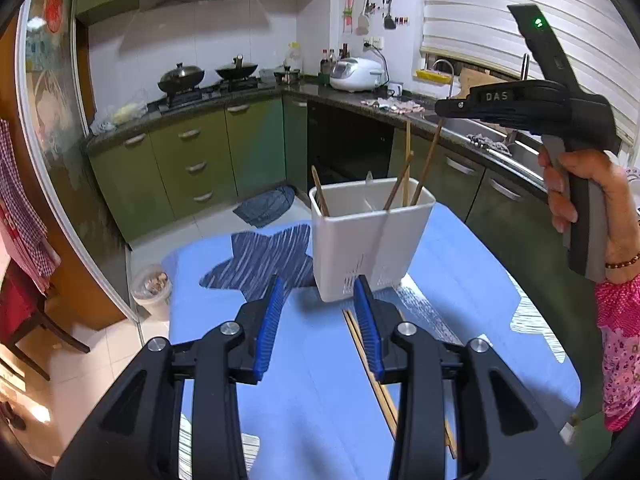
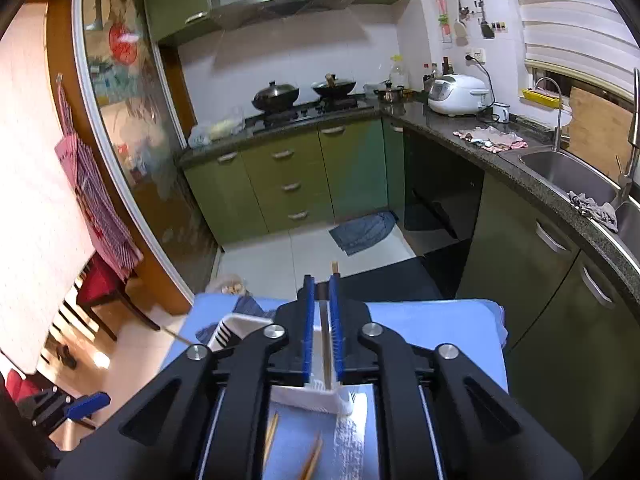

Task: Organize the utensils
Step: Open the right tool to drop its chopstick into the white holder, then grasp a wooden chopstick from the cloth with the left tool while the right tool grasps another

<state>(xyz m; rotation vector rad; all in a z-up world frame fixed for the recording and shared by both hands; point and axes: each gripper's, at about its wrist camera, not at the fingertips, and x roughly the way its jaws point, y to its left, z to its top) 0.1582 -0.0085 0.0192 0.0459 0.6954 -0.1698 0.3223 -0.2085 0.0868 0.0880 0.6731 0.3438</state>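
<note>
Left wrist view: white caddy [image 1: 370, 240] stood upright at the far middle of the blue cloth [image 1: 320, 400], holding several chopsticks [image 1: 404, 184] on end, tips down, leaning right; one more stick in its left compartment. Loose chopsticks [image 1: 366, 356] lay flat on the cloth, long axis running near to far, just beside the right blue pad. Left gripper [image 1: 320, 292] stood spread, nothing between its pads. Right gripper [image 1: 520, 100] was raised at right, above the caddy. Right wrist view: right gripper [image 2: 321, 280] had its pads nearly together, a chopstick [image 2: 334, 267] pinched between them, its end poking out far past the tips, long axis along the fingers; caddy [image 2: 240, 326] below; more sticks [image 2: 310, 460] near. Judged partly done: some sorted, several left.
</note>
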